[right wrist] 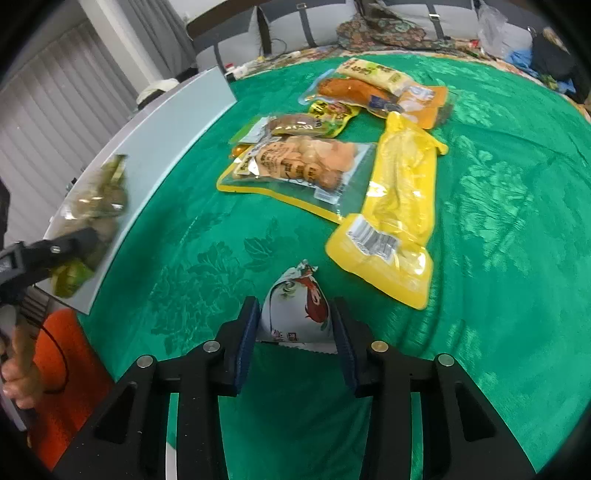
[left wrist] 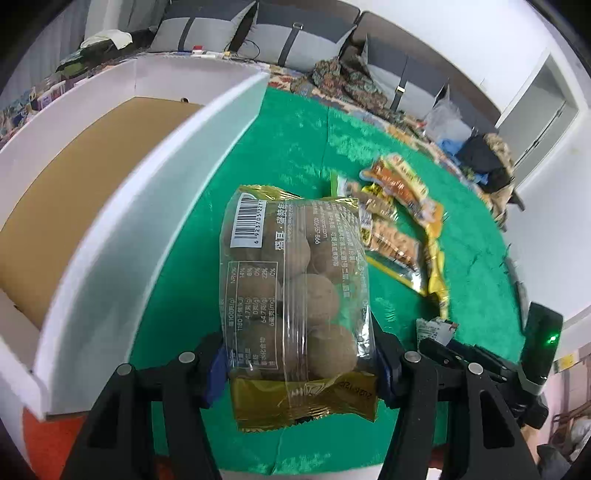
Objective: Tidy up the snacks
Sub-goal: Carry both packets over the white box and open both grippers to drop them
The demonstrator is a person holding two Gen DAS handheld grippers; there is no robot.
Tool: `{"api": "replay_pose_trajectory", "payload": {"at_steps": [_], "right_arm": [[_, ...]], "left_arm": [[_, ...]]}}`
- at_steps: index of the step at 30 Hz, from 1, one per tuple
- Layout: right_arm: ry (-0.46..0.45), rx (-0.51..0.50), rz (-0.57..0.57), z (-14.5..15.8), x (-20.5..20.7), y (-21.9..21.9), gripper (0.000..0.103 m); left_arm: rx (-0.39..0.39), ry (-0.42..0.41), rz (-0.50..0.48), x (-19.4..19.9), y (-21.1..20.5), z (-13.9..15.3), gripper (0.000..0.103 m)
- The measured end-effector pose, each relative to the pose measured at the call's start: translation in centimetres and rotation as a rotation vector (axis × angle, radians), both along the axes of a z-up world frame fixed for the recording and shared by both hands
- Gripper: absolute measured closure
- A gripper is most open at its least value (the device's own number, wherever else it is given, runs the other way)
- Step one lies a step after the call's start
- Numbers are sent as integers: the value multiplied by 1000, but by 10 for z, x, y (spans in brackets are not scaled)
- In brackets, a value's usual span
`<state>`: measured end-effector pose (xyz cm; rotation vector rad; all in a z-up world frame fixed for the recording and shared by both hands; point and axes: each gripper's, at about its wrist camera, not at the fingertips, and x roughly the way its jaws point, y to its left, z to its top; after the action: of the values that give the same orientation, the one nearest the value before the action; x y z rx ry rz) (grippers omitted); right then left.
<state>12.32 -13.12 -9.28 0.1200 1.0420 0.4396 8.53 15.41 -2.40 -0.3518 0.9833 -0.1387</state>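
Note:
My left gripper (left wrist: 301, 363) is shut on a clear bag of round brown snacks (left wrist: 295, 280) with gold ends, held above the green tablecloth (left wrist: 295, 129) beside the white cardboard box (left wrist: 147, 184). In the right wrist view this bag (right wrist: 96, 206) shows blurred in front of the box wall (right wrist: 159, 147). My right gripper (right wrist: 295, 321) is shut on a small white packet with a red figure (right wrist: 295, 306), low over the cloth (right wrist: 498, 221). The right gripper (left wrist: 461, 354) also shows at the left wrist view's lower right.
Several snack packs lie on the cloth: a long yellow pack (right wrist: 399, 221), a clear yellow-edged pack (right wrist: 295, 166), an orange pack (right wrist: 369, 92). The box has a bare brown floor (left wrist: 74, 166). A sofa with cushions (left wrist: 295, 33) stands behind. A hand (right wrist: 18, 373) shows at left.

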Motion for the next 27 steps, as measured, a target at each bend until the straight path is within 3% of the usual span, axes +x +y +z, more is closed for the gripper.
{"api": "replay_pose_trajectory", "payload": {"at_steps": [6,9,12,15,18,20,21,22,23,27], "right_arm": [[-18,109,-30,37,-16,-9,63],[-83,146,24,78,-13,16,63],[-144,206,93,118,-5,54,63],[-189,277,195,160,6,109,63],[-208,304,288,187,21,174,62],[-211,299,321,194,31,217,61],[-205,298,322,194,37,233,56],[-184,290,318,191,46,253,41],[-161,281,313,186,53,265,33],[-141,207,259,174,63,279,30]], "left_arm": [[-85,-85,21,-19,37,45,42],[-99,-143,61,-22,69,76,41],[-52,-196,127,-19,112,104,41],[53,-201,226,-11,166,117,41],[141,-156,310,-4,204,107,39],[209,-82,369,3,226,86,30],[235,-40,394,5,235,73,23],[244,-22,405,6,239,65,21],[253,2,414,6,242,54,21],[286,39,430,-5,239,30,20]]}}
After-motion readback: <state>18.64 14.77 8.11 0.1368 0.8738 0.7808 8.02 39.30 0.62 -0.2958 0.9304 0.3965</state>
